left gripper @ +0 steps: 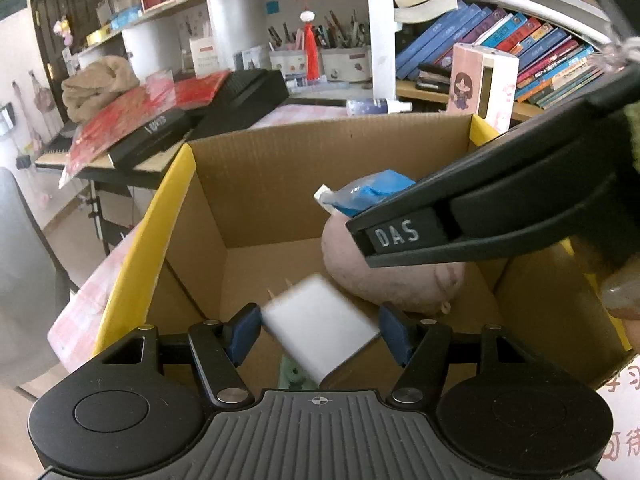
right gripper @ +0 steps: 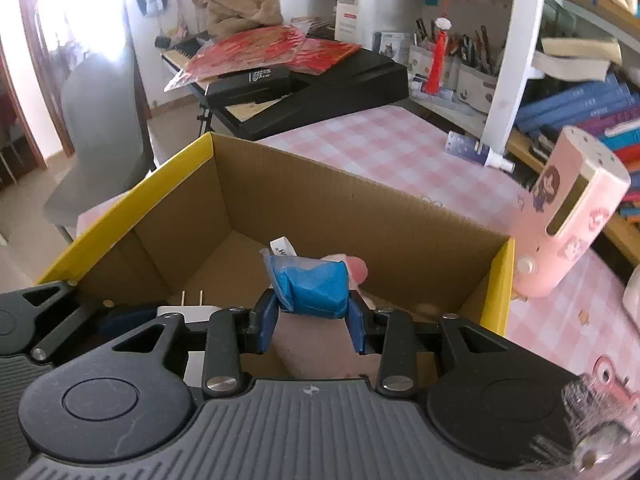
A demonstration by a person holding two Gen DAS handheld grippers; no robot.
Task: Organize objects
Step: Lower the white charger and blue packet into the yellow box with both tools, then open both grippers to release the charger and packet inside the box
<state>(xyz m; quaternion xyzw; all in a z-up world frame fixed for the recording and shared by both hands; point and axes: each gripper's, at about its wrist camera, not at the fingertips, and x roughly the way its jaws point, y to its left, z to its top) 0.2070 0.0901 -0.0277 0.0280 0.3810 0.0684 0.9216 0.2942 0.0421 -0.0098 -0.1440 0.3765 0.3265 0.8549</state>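
Observation:
An open cardboard box point(left gripper: 280, 168) with yellow outer walls stands on the table. My left gripper point(left gripper: 320, 330) hangs over its inside, shut on a white plug charger point(left gripper: 320, 328) that sits tilted between the blue pads. My right gripper point(right gripper: 312, 320) is above the same box, shut on a crumpled blue packet point(right gripper: 312, 290) with a white tab. In the left wrist view the right gripper comes in from the right, one black finger point(left gripper: 400, 236) in front of the blue packet point(left gripper: 372, 192). A pink plush toy point(left gripper: 400, 284) lies on the box floor below it.
A small green item point(left gripper: 294, 376) lies on the box floor under the charger. On the pink checked tablecloth point(right gripper: 380, 148) behind the box stand a pink cartoon-girl case point(right gripper: 568, 216) and a spray bottle point(right gripper: 476, 148). A black keyboard point(right gripper: 320, 84), bookshelves and a grey chair point(right gripper: 100, 128) surround the table.

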